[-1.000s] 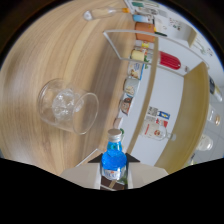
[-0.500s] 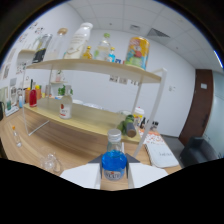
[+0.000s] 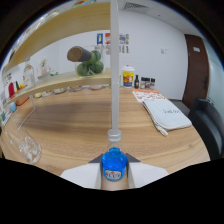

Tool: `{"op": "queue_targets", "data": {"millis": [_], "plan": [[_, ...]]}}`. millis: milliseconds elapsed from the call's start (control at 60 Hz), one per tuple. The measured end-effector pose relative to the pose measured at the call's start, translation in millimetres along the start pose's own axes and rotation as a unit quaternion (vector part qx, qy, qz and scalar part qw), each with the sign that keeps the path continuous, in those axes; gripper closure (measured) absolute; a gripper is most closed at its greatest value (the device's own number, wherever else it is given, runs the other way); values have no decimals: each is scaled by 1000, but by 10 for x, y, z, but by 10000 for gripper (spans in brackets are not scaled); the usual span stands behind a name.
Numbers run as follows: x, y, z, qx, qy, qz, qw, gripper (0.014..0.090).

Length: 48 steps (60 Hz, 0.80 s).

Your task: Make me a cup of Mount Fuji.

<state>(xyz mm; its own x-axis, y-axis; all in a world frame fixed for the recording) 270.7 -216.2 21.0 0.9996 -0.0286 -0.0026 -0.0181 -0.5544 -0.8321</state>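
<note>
Shelf now farther off, view turned | jaws (image 3: 114, 167) grip blue bottle (image 3: 114, 162) | smooth, may slip; hold its middle | glass (image 3: 24, 146) on table (image 3: 85, 125)

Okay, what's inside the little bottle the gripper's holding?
Blue liquid fills the small bottle, clamped between the gripper fingers. Its base is hidden below them.

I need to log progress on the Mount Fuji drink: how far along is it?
Early stage. Done: the blue bottle is picked up, clamped between the gripper fingers. In hand: carrying it above the wooden table. Left: the glass beside the fingers looks empty, so pouring is not yet done.
</note>
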Motion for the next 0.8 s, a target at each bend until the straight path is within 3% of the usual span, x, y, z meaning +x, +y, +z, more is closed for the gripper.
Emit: {"op": "queue_targets", "data": {"millis": [283, 350, 450, 500, 683, 800], "plan": [[-21, 124, -80, -20, 0, 8, 1000, 668], [-2, 142, -133, -22, 5, 14, 1000, 625], [0, 108, -275, -29, 17, 33, 999, 401], [8, 46, -389, -25, 28, 42, 998, 178], [-400, -321, -987, 8, 59, 52, 997, 197], [-1043, -453, -1199, 25, 46, 30, 998, 197]]}}
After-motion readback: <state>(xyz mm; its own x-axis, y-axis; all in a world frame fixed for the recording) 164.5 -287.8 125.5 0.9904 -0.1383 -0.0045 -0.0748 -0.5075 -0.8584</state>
